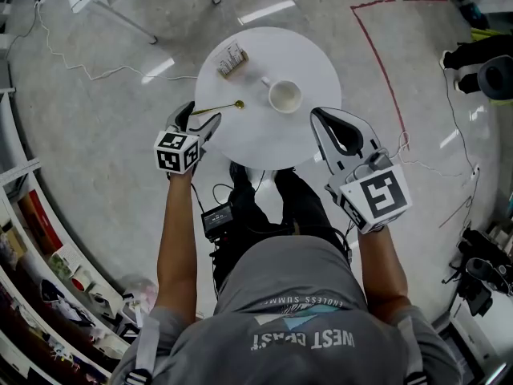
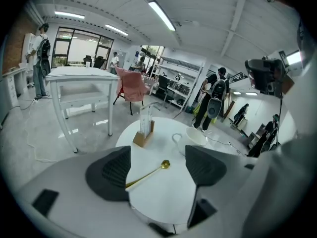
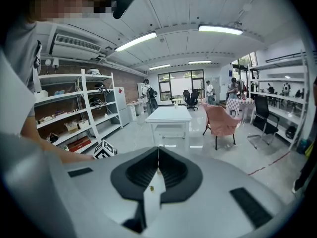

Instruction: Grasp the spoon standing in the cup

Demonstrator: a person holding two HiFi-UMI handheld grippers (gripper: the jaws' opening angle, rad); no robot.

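The gold spoon (image 1: 218, 107) is not in the white cup (image 1: 284, 96). It lies flat near the left edge of the round table (image 1: 264, 147), with its bowl toward the cup. My left gripper (image 1: 199, 117) tilts down over that edge, jaws wide apart, the handle's tip by the left pad. To grip it well I should probably centre the handle between both pads before closing. My right gripper (image 3: 158, 157) is off the table's right edge, its jaws together and empty.
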